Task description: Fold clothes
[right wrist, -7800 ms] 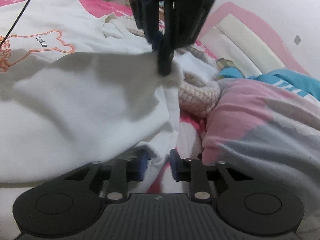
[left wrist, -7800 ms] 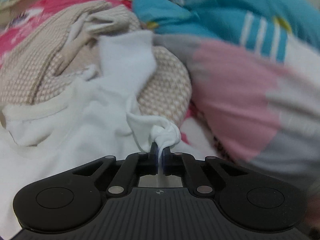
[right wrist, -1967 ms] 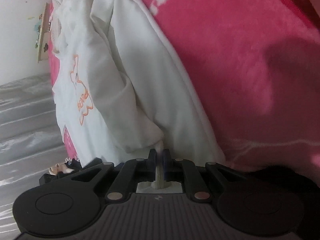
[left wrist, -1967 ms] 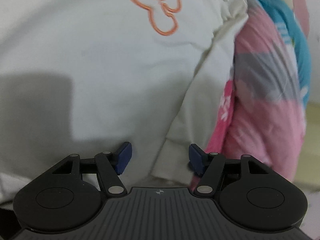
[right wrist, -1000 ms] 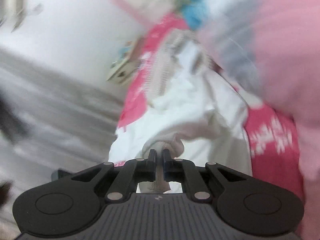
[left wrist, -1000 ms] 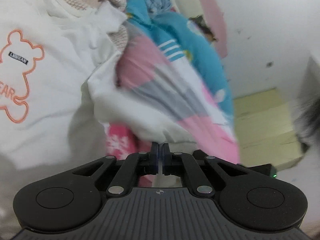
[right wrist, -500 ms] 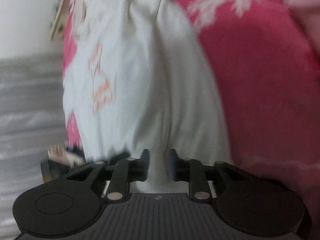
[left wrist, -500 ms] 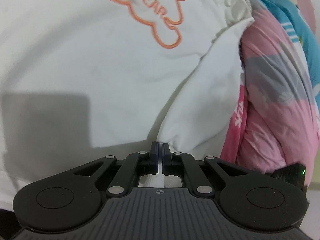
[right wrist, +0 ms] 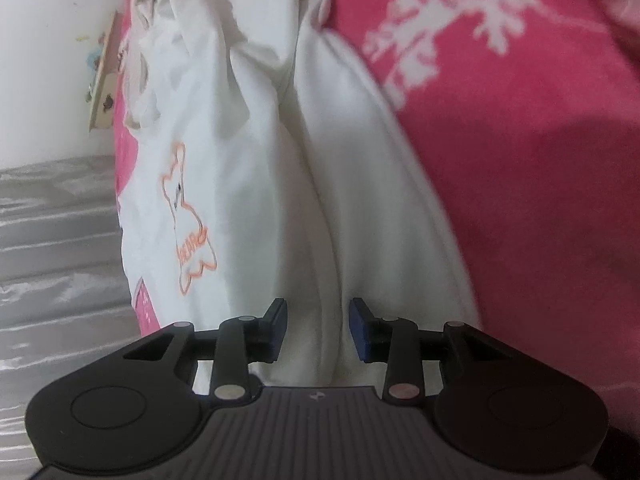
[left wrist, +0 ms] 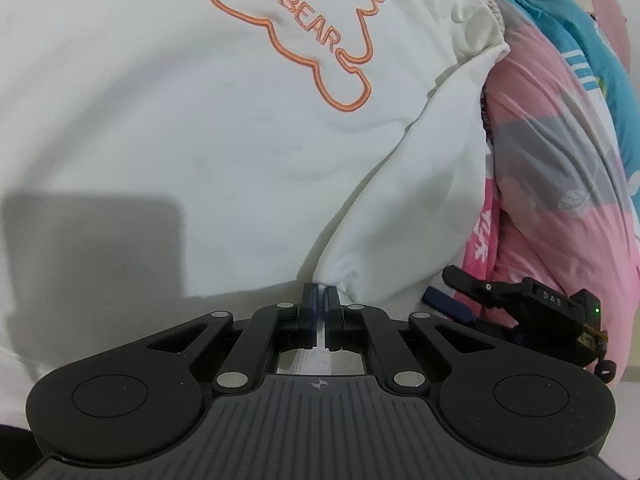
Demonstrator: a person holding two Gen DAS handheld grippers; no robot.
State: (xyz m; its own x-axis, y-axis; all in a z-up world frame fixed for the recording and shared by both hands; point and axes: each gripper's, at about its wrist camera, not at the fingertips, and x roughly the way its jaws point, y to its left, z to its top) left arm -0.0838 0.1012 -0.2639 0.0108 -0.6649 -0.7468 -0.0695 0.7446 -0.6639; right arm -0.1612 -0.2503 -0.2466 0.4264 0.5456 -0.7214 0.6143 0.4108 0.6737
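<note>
A white sweatshirt point(left wrist: 224, 128) with an orange bear outline point(left wrist: 304, 36) on its front lies spread over a bright pink blanket point(right wrist: 520, 160) on a bed. The left gripper point(left wrist: 320, 300) has its jaws pinched tight on a bunched fold of the sweatshirt's white cloth, at the end of a sleeve point(left wrist: 412, 216) that runs along the garment's right edge. Beside that sleeve lies a rumpled quilt point(left wrist: 560, 160) in pink, grey and blue. The right gripper point(right wrist: 318, 322) is over another part of the sweatshirt; its jaws are opening, a ridge of white cloth sits between the blue pads point(right wrist: 359, 328) and they stand clear of it on both sides.
</note>
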